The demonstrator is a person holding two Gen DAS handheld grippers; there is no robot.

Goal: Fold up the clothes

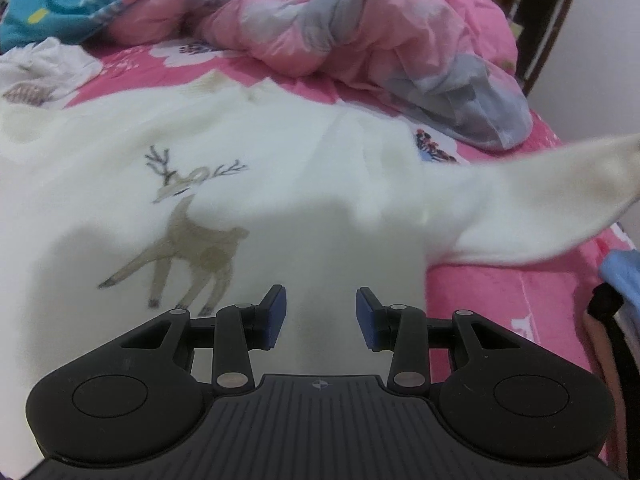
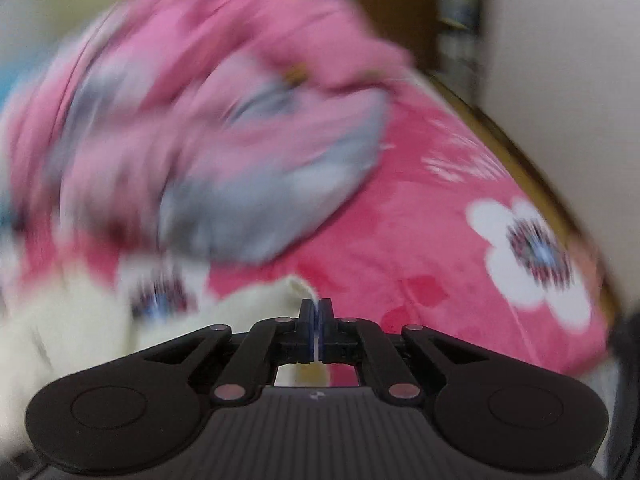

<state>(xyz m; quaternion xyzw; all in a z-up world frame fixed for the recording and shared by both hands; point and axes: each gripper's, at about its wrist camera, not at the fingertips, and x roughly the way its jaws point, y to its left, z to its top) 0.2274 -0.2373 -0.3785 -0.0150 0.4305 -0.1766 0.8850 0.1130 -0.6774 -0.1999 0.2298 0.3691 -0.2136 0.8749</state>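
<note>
Blue blanket (image 1: pixel 52 0): bunched at the far left corner of the bed, turquoise with a yellow spot.
White cloth (image 1: pixel 44 60): a small crumpled piece just left of the sweater's top edge, lying on the sheet.
Sweater (image 1: pixel 280 184): white and fluffy, spread flat on the bed across the left wrist view, filling its middle and left.
Deer (image 1: pixel 188 236): tan print with grey antlers on the sweater's front, left of the centre.
Left claw (image 1: pixel 320 316): hovers low over the sweater's near part; its 2 blue-padded fingers stand wide apart with nothing between them, only white fabric showing in the gap below.
Quilt (image 1: pixel 360 40): pink and grey, heaped at the far side of the bed beyond the sweater; in the right wrist view it is heavily blurred.
Sheet (image 2: pixel 440 240): bright pink with white flowers, covering the bed under everything.
Sleeve (image 1: pixel 560 200): the sweater's right sleeve, lifted off the sheet and stretched out toward the right edge of the left wrist view.
Right claw (image 2: pixel 317 316): fingers pressed together, clamped on a thin edge of the sleeve's white fabric, which pokes up just left of the tips and shows again below them.
Bed frame (image 2: pixel 520 152): a wooden edge along the right side of the sheet, next to a pale wall.
</note>
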